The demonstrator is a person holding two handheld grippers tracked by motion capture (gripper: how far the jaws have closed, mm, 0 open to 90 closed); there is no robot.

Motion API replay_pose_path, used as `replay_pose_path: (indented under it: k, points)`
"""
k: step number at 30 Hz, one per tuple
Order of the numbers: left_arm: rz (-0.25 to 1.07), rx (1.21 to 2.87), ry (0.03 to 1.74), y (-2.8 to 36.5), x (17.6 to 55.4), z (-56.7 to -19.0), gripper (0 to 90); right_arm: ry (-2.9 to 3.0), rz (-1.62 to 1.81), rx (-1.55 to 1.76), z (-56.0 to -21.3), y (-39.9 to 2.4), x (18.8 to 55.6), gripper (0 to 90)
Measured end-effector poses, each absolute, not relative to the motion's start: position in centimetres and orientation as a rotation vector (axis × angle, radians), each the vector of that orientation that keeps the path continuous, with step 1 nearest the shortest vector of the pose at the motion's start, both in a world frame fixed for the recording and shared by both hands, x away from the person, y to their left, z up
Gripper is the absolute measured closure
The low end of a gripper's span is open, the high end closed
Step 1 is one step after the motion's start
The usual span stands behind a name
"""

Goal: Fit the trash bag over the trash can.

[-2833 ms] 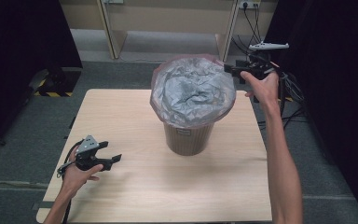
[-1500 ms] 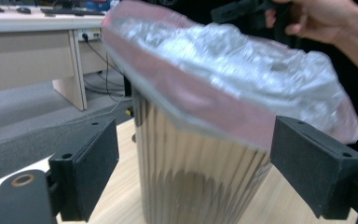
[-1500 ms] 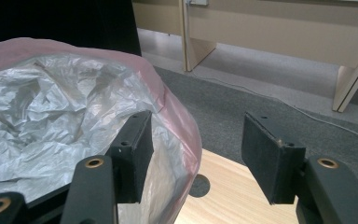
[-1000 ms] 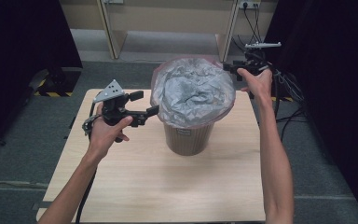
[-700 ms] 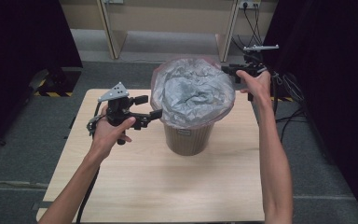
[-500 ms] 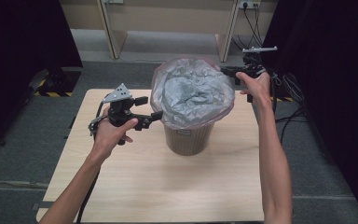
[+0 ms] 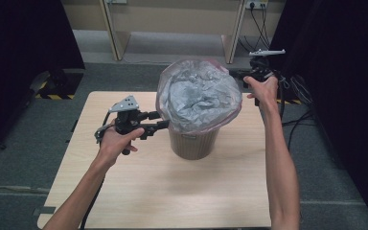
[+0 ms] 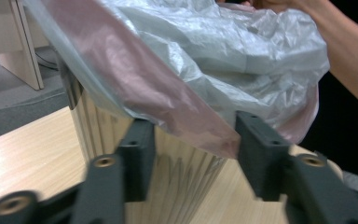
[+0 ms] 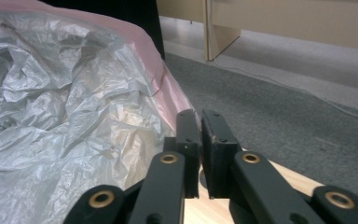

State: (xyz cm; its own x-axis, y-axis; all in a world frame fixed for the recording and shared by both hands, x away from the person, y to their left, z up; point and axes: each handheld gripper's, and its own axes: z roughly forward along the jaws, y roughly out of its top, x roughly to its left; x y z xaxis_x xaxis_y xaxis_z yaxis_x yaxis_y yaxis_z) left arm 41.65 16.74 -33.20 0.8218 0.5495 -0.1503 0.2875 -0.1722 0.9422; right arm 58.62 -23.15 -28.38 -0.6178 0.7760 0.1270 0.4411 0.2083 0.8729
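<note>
left tool (image 7: 159,120) w/ its two sides apart, just been closing round the pink bag's (image 7: 199,98) overhang, not pinching yet. right tool (image 7: 242,76) pressed together at the bag's far rim; can't tell if plastic's caught. bin (image 7: 191,141) upright mid counter (image 7: 139,191), long axis vertical, mouth up, lined w/ bag, crumpled grey plastic (image 7: 196,91) inside.

Crinkled glossy plastic bag (image 7: 199,96), ribbed bin (image 7: 191,143)

Two black jaws of the left gripper (image 8: 193,154) are seen partly apart, having just been closing, with the hanging pink edge of the plastic bag (image 8: 168,98) between them and untouched by the pads. Behind it, the ribbed brown bin (image 8: 102,135) is seen standing on the wooden table (image 8: 23,163). A forearm (image 8: 349,70) is seen at the upper right.
</note>
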Motion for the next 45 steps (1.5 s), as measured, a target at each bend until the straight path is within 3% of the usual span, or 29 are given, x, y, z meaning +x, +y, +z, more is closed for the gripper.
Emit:
replay_pose_path:
  k: [1, 4, 13, 33, 36, 45]
  points:
    - [0.265, 1.772, 0.639, 16.7, 41.6, -33.2, 58.6, 2.147, 1.377, 1.133, -28.3, -23.2, 58.6, 88.0]
    - [0.254, 1.763, 0.633, 16.7, 41.5, -33.4, 71.7, 2.152, 1.371, 1.120, -28.3, -23.2, 58.5, 89.8]
    - [0.253, 1.747, 0.643, 17.5, 41.9, -34.1, 85.0, 2.152, 1.346, 1.103, -28.5, -23.3, 58.4, 90.0]
    - [0.242, 1.814, 0.759, 17.7, 44.5, -40.1, 88.7, 2.273, 1.280, 1.134, -33.7, -21.0, 59.8, 90.0]
    - [0.297, 1.859, 0.765, 17.4, 44.8, -40.8, 88.8, 2.279, 1.265, 1.162, -34.8, -20.9, 60.3, 90.0]
    - [0.260, 1.914, 0.818, 17.1, 45.9, -43.9, 88.8, 2.331, 1.183, 1.241, -38.7, -20.6, 60.7, 90.0]
